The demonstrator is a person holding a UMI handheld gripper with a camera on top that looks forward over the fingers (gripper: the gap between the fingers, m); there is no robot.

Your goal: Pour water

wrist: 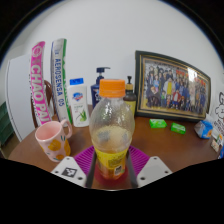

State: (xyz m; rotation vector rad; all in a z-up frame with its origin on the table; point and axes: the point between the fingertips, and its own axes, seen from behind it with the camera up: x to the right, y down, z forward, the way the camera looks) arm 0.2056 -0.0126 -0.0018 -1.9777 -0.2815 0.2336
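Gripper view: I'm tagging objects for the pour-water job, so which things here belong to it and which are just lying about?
Job: gripper, fingers at either side of the bottle with the orange cap; pink mug.

Lying about: framed photo, pump dispenser, green packets, tall boxes.

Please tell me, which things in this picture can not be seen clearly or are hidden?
- Gripper: in the gripper view the bottle stands between the fingers, and its base hides whether the pads press it.
- Bottle: the liquid level is hard to read through the plastic.
- Pink cup: its inside is not visible.
- Framed photo: the people are too small to tell apart.
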